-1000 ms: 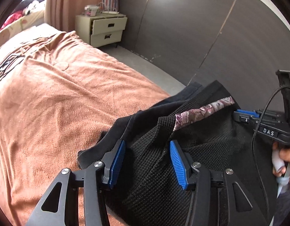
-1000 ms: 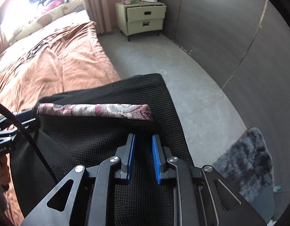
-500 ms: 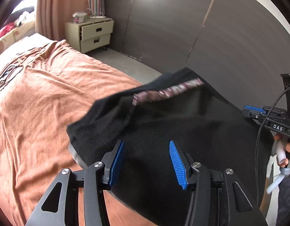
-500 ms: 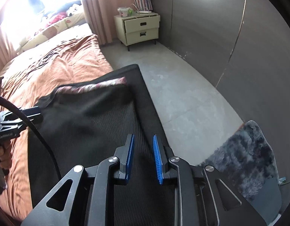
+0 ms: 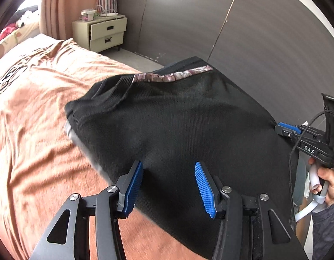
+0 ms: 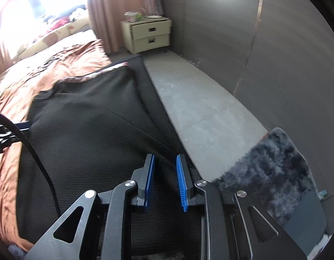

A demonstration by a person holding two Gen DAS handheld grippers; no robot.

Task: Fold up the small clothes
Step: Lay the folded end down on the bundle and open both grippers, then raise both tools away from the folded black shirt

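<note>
Black knit garment (image 5: pixel 177 119) hangs spread over the bed (image 5: pixel 37 108) edge. Left tool (image 5: pixel 169 186) gapes wide, gripping nothing. Right tool (image 6: pixel 164 182) pinches the near hem; grip looks partial. Soft, light, floppy cloth: best taken at corners or the patterned waistband (image 5: pixel 173 75).

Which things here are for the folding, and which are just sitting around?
For the folding:
black knitted garment with a floral band
left gripper
right gripper
orange bedspread beneath it

Just sitting around:
cream two-drawer nightstand
striped paper bag on top
fluffy grey rug
</note>
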